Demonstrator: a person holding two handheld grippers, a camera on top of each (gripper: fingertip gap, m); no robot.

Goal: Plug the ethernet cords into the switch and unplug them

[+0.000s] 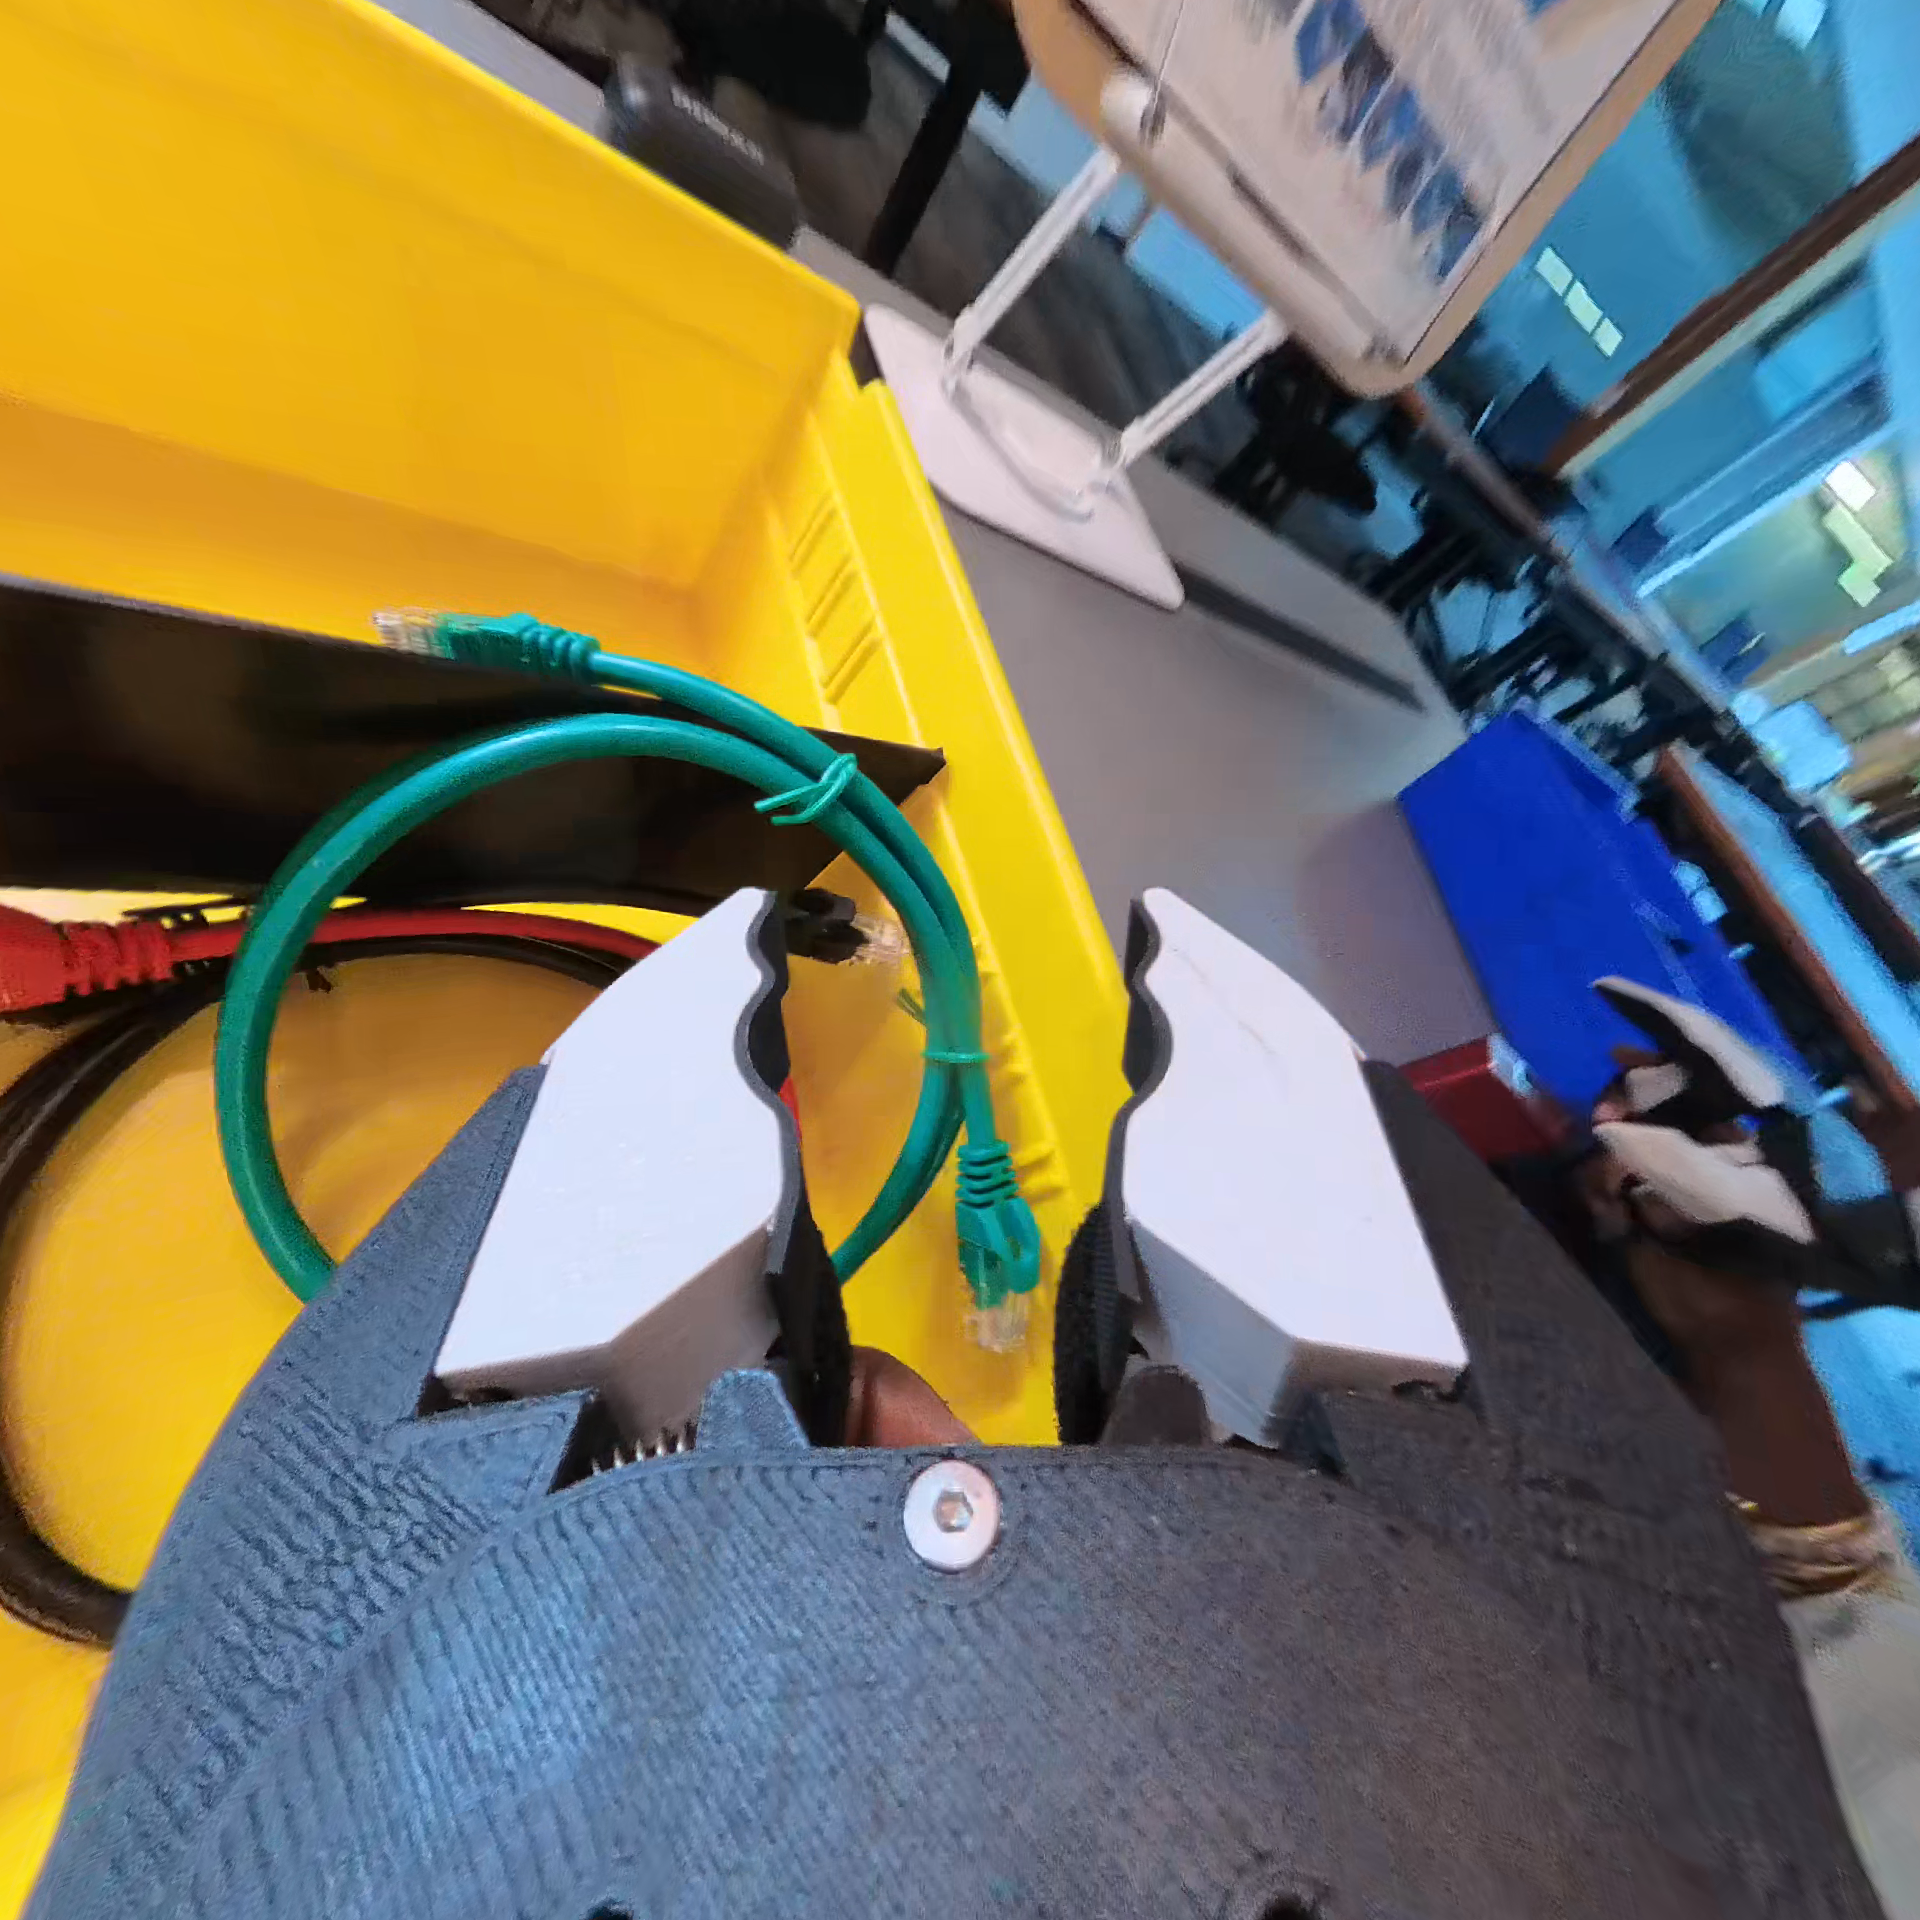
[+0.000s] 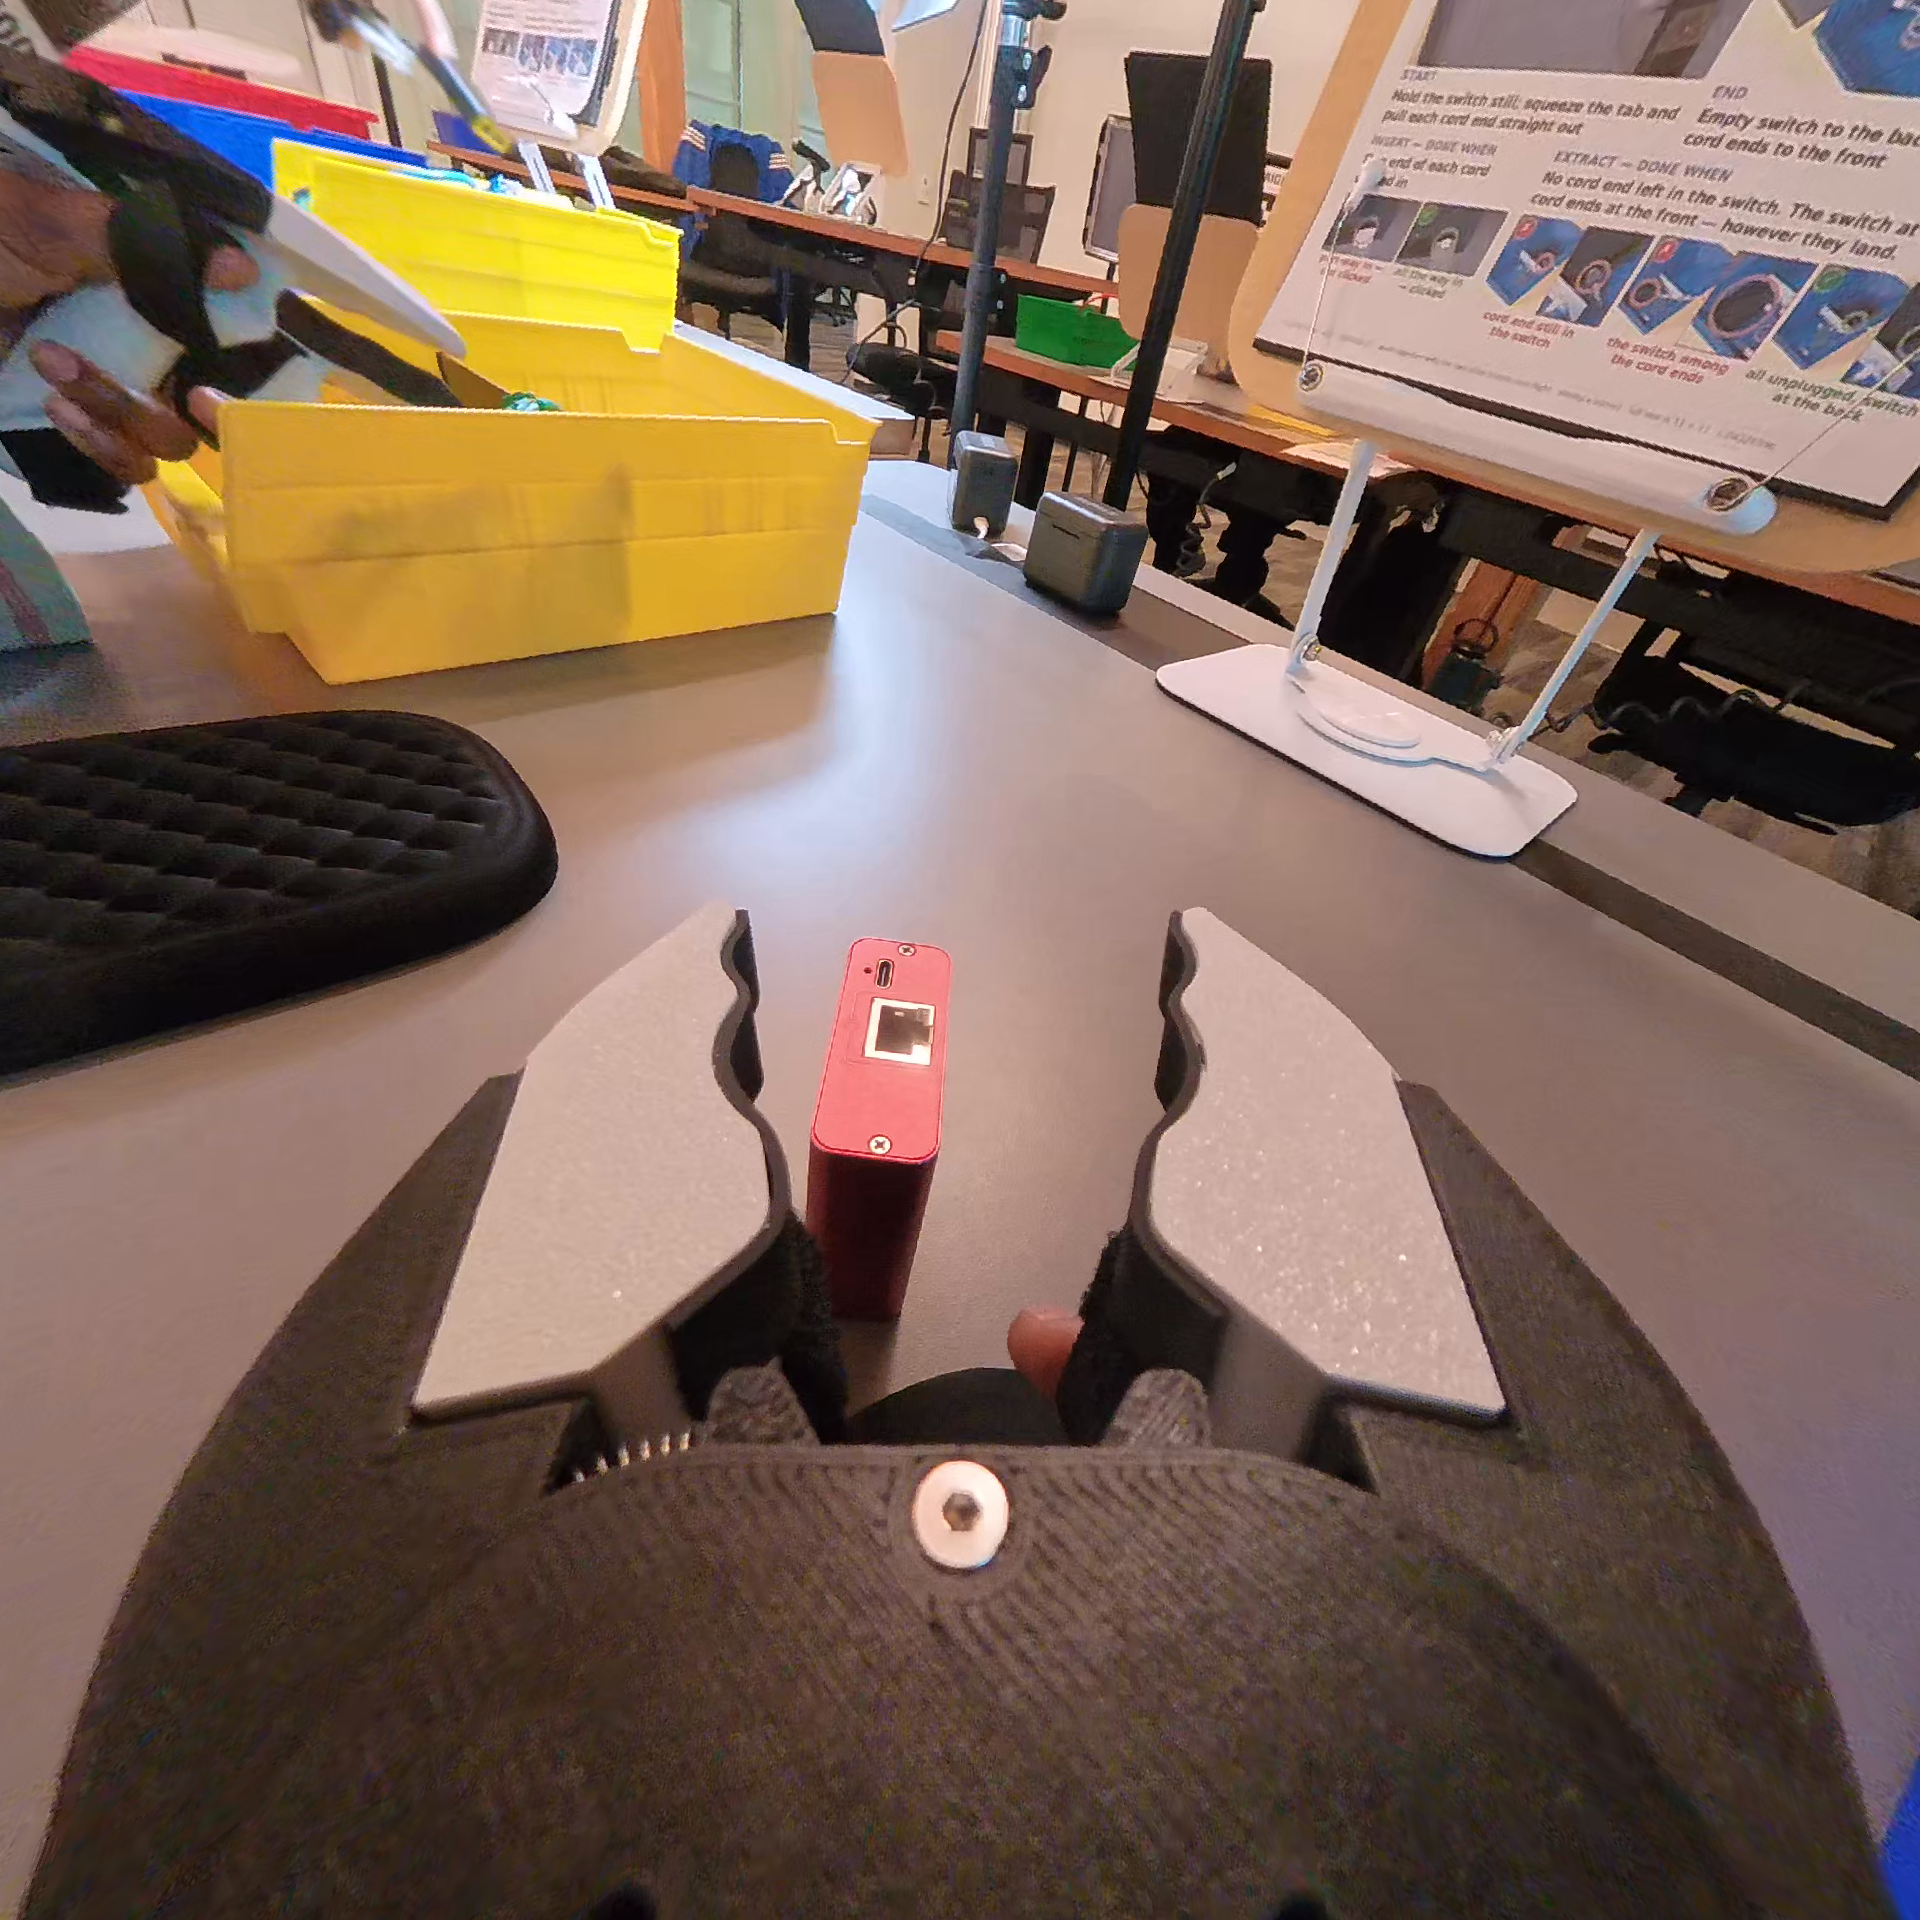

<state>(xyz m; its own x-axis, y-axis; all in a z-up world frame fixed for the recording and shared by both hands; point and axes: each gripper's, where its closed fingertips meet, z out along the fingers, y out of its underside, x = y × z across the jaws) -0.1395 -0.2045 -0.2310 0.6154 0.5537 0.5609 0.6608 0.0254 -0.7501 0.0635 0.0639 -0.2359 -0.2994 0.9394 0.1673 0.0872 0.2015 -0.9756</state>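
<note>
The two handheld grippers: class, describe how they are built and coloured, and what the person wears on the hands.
Each gripper, left and right, has a dark, ridged 3D-printed body with a rounded front, a silver hex screw at its centre and a small spring near the left finger base. The fingers are pale grey wedges with black wavy inner pads. Black straps wrap the hand; gold bangles circle one wrist.

We count three ethernet cords in the bin: one green (image 1: 582, 748), one red (image 1: 94, 961), one black (image 1: 42, 1143). One red switch (image 2: 878, 1101) stands on the surface (image 2: 1039, 748), beside two yellow bins (image 2: 540, 540) and one black pad (image 2: 239, 842).
</note>
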